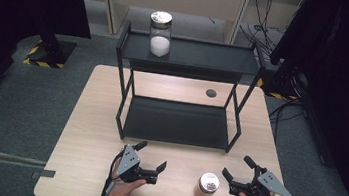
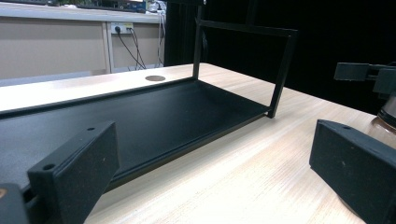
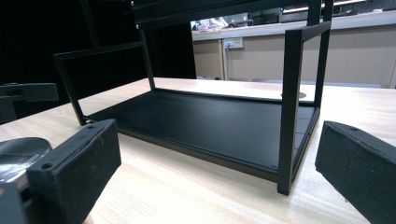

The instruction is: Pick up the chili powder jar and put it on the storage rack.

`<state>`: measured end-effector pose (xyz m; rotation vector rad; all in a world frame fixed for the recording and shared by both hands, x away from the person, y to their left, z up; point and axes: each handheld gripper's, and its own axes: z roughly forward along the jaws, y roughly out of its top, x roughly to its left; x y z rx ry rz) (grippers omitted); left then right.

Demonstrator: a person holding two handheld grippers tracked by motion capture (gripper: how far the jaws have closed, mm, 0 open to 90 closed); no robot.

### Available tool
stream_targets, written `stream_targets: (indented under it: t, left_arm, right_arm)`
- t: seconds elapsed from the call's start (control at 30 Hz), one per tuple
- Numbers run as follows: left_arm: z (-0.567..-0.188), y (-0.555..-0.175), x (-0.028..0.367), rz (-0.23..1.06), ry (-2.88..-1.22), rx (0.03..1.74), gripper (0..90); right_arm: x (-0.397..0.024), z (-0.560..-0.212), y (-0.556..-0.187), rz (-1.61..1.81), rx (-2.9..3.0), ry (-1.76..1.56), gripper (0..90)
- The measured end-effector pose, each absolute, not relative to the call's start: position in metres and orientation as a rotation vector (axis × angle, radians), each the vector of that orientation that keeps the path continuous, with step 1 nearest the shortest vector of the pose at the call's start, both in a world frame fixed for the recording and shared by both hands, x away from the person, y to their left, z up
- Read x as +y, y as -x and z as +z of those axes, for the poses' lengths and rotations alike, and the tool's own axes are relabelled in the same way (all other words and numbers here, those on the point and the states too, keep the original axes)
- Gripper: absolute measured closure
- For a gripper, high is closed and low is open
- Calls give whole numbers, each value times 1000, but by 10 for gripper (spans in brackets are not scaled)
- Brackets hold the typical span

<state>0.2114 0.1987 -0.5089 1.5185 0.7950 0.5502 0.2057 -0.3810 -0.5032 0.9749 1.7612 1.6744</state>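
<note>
**Small jar sits between two open grippers**

On the surface (image 1: 94,118), before the black rack (image 1: 182,79), the small jar (image 1: 206,184) stands between both grippers. Left gripper (image 1: 151,155) and right gripper (image 1: 236,168) fingers are spread wide, touching nothing.

No text, label, brand or number can be read anywhere. The lid of the small jar (image 1: 209,182) on the table (image 1: 91,143) bears a mark too small to make out, and so does the lid of the tall jar (image 1: 160,32) on the rack's (image 1: 193,55) top shelf. The only sign-like marking is the yellow-and-black hazard striping (image 1: 36,62) on the floor at the left (a matching strip lies at the right, mostly hidden).
</note>
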Motion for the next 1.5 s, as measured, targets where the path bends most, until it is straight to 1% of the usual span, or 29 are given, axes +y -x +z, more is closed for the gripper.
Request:
stream_targets:
  t: [0.23, 0.63, 1.07, 1.5]
  left_arm:
    - [-509, -211, 199, 550, -1515, 799, 11]
    - [-510, -212, 199, 552, -1517, 807, 11]
    - [-510, -212, 199, 552, -1517, 809, 11]
    - [-510, -212, 199, 548, -1518, 809, 11]
  right_arm:
    - [-387, -501, -193, 1681, 1758, -958, 4]
    - [-397, -500, -159, 1680, 1820, -897, 3]
    - [-385, -501, -157, 1733, 1921, -805, 3]
    - [-363, -498, -174, 1708, 2019, -778, 9]
